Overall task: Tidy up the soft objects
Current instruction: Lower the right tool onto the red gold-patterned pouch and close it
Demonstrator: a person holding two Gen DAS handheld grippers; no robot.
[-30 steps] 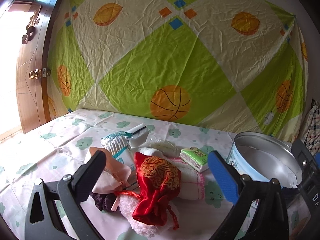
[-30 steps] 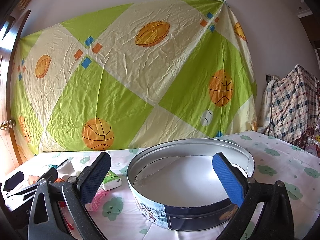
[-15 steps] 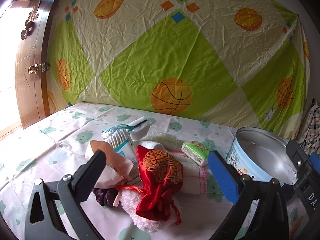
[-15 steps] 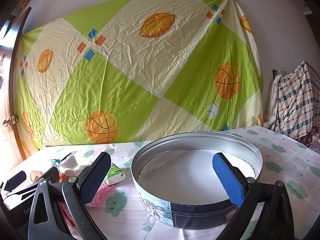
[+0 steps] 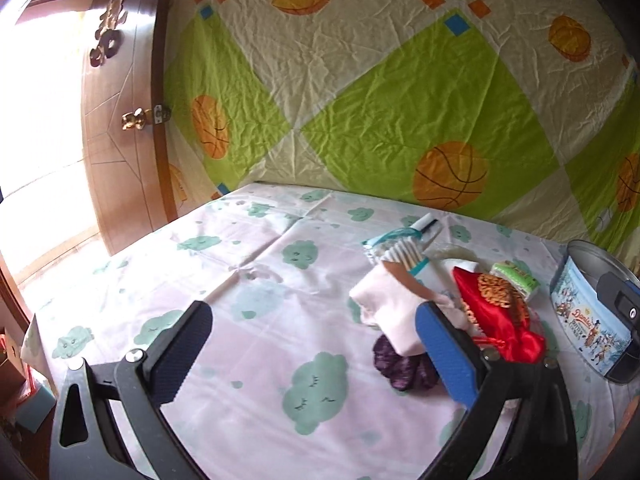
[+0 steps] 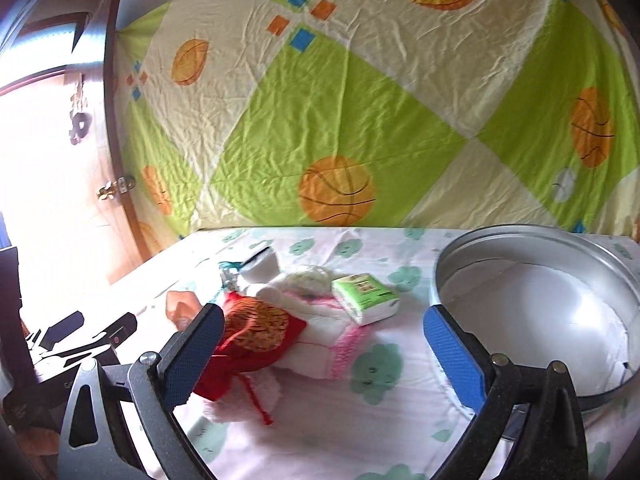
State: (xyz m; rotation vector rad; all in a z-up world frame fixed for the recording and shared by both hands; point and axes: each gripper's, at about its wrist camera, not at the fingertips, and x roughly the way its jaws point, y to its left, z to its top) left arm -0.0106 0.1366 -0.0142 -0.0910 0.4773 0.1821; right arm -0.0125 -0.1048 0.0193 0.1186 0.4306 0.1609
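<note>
A heap of soft things lies on the cloud-print sheet: a red drawstring pouch point(image 5: 500, 316) point(image 6: 256, 332), a white cloth with pink trim point(image 6: 332, 340), a pale pink cloth point(image 5: 392, 304), a purple scrunchie point(image 5: 400, 368), a green tissue pack point(image 6: 366, 292) point(image 5: 516, 276) and a bag of cotton swabs point(image 5: 400, 252). My left gripper point(image 5: 316, 356) is open over bare sheet, left of the heap. Also open, my right gripper point(image 6: 320, 356) hangs over the heap's right side. The round tin point(image 6: 600, 236) point(image 5: 580, 316) stands empty at the right.
A green and cream sheet with basketballs point(image 5: 400, 100) hangs behind the bed. A wooden door point(image 5: 120, 140) with a brass knob stands at the left. The left gripper's body point(image 6: 80, 340) shows at the left edge of the right wrist view.
Both grippers have swung left. The heap now sits at the right of the left wrist view, and the tin has shifted to the right in the right wrist view. Both stay open.
</note>
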